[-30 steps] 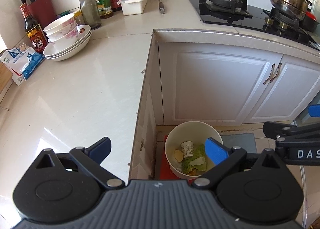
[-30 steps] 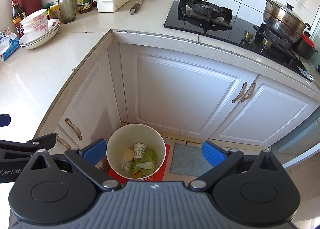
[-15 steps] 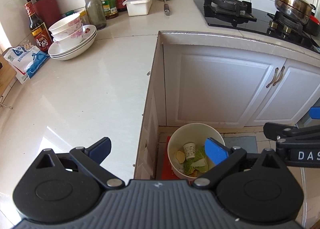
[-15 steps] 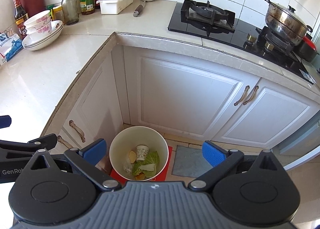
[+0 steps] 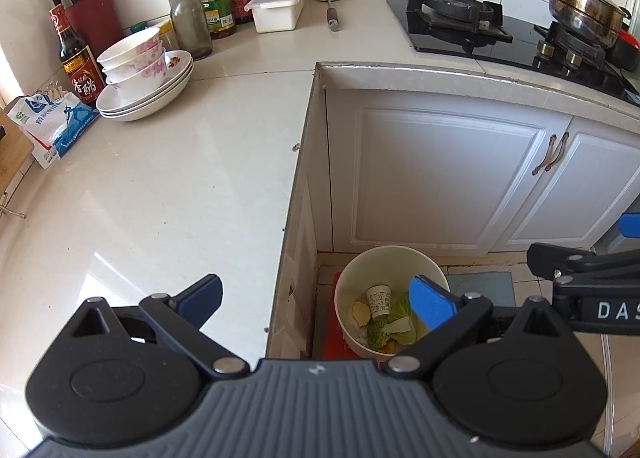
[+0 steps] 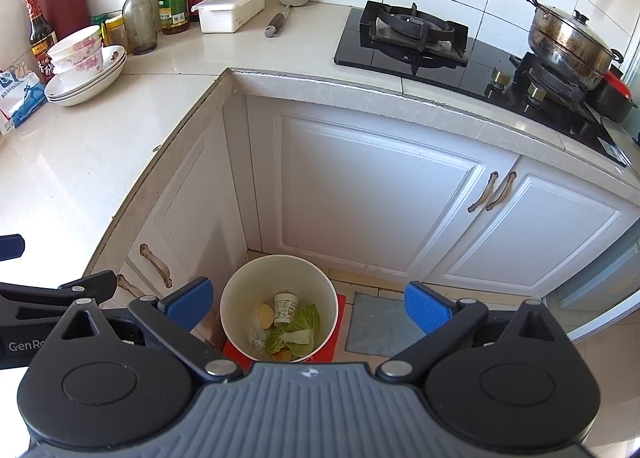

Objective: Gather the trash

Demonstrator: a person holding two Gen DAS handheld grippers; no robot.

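Two handheld grippers hang high above a kitchen corner, both with jaws spread wide and nothing between the blue pads. The left gripper (image 5: 316, 298) hangs over the edge of the white countertop (image 5: 168, 194), while the right gripper (image 6: 308, 304) looks almost straight down on the trash bin (image 6: 236, 298), a white round pail standing on a red mat (image 6: 340, 304) on the floor in the angle of the cabinets, at about 6 o'clock in the right wrist view and about 5 o'clock in the left. In the bin lie a small paper cup (image 6: 286, 308), cabbage leaves (image 6: 306, 318) and a yellowish scrap (image 6: 266, 313). No loose trash is visible on the counter's open stretch; what stands there is housekeeping stock, with stacked bowls and plates (image 5: 140, 78) at 10 o'clock, a blue-and-white packet (image 5: 52, 122) at 9 o'clock, bottles (image 5: 192, 22) and a white lidded box (image 5: 276, 6) toward 12 o'clock, and a steel pot (image 6: 568, 46) on the stove at 2 o'clock. Judged from this, the collecting step appears done or nearly so, with the pickup and drop phases behind the empty jaws. The next move likely calls for a scan of the counter for any leftover scrap, then, if one turns up, a descent with the jaws straddling it before closing.
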